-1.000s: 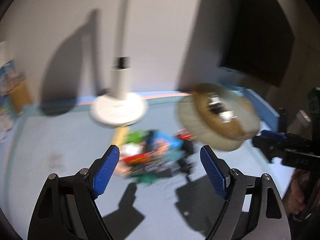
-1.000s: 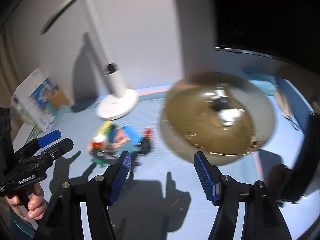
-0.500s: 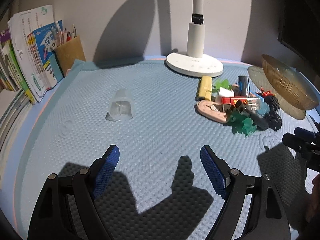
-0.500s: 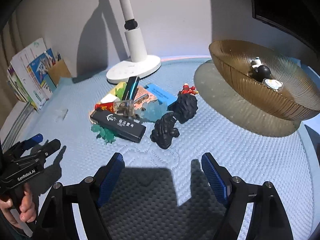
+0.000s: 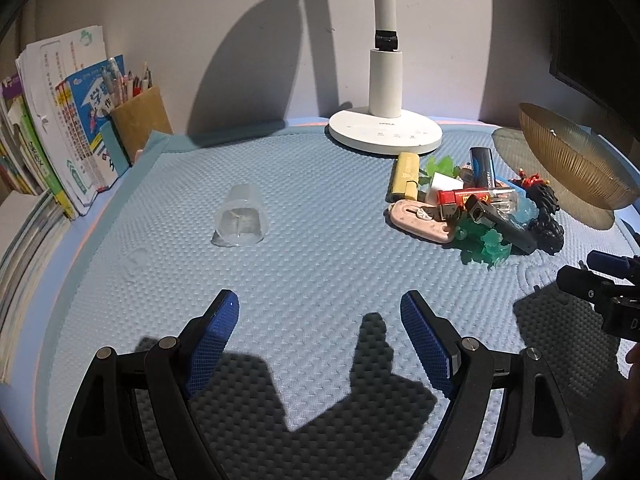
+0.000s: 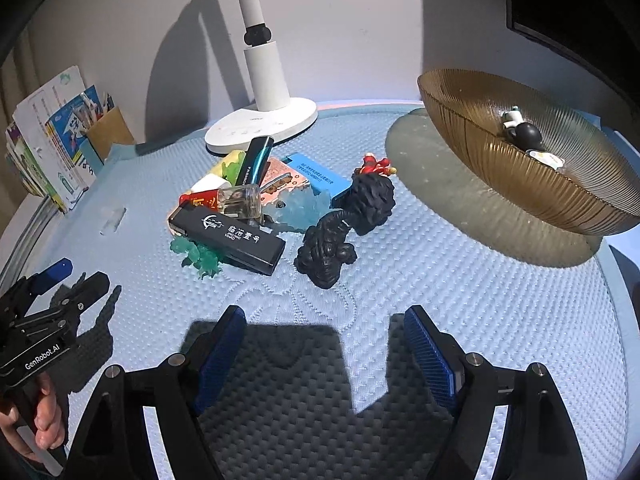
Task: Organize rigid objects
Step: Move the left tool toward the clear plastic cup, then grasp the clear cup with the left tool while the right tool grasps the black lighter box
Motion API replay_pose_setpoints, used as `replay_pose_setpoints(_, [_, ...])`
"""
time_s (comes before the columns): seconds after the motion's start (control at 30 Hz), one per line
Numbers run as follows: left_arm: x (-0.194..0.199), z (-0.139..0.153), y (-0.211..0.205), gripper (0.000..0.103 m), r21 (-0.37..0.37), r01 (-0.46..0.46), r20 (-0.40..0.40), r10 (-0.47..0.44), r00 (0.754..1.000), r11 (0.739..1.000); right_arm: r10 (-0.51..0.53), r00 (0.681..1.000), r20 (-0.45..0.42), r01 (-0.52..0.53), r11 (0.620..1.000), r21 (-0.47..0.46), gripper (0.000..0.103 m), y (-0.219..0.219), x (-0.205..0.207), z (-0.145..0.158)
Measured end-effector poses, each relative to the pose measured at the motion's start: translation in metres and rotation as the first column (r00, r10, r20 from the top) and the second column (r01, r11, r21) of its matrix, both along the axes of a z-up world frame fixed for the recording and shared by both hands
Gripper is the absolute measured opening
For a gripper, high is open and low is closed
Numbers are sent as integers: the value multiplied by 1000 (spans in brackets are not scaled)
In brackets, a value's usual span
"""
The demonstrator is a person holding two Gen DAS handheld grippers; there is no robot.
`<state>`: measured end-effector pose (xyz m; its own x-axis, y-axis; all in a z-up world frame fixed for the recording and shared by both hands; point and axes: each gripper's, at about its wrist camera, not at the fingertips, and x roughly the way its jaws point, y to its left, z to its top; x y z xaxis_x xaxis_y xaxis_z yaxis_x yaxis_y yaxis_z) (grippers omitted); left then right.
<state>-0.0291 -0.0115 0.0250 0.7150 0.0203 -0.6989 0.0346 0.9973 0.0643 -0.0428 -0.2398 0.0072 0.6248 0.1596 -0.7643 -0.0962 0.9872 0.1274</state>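
Clutter pile (image 6: 256,208) lies ahead of right gripper (image 6: 326,344); both grippers' fingers spread wide, holding nothing.

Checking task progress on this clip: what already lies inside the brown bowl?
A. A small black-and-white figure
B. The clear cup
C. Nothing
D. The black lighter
A: the right wrist view shows a small black-and-white figure resting inside the brown bowl.
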Motion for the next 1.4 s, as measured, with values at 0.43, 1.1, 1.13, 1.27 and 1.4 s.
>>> replay_pose_setpoints(0.43, [1,0,3,82,-9,4,0,-4,1000,1000,-1,1000,-8,1,1000,-2,80,2,-1,-3])
replay_pose_setpoints(1.1, [25,9,98,82,-159,-44,-151,20,988,986,275,961,-34,-277,957,-81,63,57,17,22])
replay_pose_setpoints(1.13, [32,9,104,82,-166,-46,-157,19,987,985,296,954,-40,-299,949,-97,60,65,23,20])
replay_pose_setpoints(1.27, [64,4,108,80,-222,-30,-194,-14,981,975,329,941,-83,-336,937,-90,57,73,45,4])
replay_pose_setpoints(1.4, [91,0,90,80,-213,10,-210,-56,976,977,371,927,-59,-375,925,-65,57,74,51,8])
